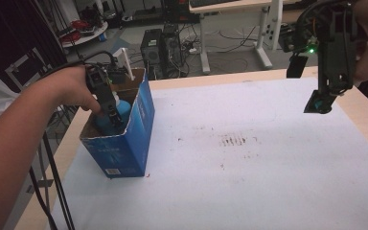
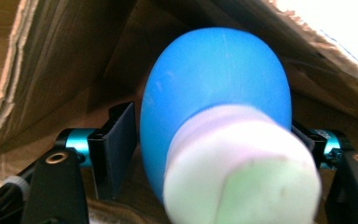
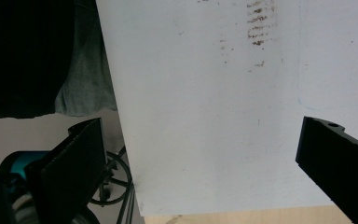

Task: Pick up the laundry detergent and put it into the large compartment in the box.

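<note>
Blue cardboard box [image 1: 124,139] stood open-topped on the bench's [image 1: 249,158] left side, with a blue bottle [image 2: 214,98] inside. The left tool [image 1: 111,117] reached down into it, jaws parted around the bottle without pressing. The right tool [image 1: 322,101] hung above the bench, spread, empty.

We see a light wooden counter [image 1: 364,112] whose top is almost wholly covered by a large white paper sheet [image 1: 249,182]; bare wood shows along the far edge and down both sides. Near the sheet's middle we note a patch of small brownish smudges [image 1: 234,140], some in short rows, with a few specks scattered near them. At the counter's left side an open-topped blue cardboard box [image 1: 124,143] stands upright on the sheet, close to its left edge. In the right gripper view we find the same sheet [image 3: 223,116] and smudges [image 3: 259,28], with a wood strip [image 3: 242,218] below.
</note>
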`<state>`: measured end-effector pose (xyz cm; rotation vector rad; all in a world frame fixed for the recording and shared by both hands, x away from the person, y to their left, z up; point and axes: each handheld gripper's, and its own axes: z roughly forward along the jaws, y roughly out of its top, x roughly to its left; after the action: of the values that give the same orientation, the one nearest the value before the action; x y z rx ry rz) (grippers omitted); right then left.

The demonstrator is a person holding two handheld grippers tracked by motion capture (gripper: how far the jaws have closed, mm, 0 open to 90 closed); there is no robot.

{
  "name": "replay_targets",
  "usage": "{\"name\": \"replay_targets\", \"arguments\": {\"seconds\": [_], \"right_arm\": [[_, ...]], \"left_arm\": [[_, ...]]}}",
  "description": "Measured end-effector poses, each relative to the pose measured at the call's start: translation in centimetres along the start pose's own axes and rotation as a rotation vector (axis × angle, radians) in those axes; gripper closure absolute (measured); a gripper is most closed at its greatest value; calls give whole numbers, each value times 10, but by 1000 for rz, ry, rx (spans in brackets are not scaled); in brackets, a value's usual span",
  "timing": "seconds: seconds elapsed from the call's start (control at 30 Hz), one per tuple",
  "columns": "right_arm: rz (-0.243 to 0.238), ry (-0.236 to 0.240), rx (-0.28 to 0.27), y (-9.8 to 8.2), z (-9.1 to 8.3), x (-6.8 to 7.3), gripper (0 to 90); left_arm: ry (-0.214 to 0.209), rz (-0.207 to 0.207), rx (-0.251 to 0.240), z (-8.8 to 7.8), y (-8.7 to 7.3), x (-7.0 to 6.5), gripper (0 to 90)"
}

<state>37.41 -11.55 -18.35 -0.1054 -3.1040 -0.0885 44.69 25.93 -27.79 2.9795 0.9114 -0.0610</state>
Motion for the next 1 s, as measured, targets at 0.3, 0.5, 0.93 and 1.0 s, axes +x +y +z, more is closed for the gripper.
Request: {"name": "replay_targets", "arguments": {"seconds": [0.3, 0.5, 0.93, 1.0], "right_arm": [[-7, 3, -3, 1, 0, 1, 9], [-6, 4, -5, 1, 0, 0, 9], [-16, 7, -9, 1, 1, -3, 9], [-12, 8, -10, 1, 1, -3, 9]], "left_arm": [[6, -39, -12, -12, -5, 0, 215], [-5, -49, -36, -24, -5, -2, 172], [12, -50, -39, -57, -4, -12, 131], [14, -32, -38, -62, -2, -16, 109]]}}
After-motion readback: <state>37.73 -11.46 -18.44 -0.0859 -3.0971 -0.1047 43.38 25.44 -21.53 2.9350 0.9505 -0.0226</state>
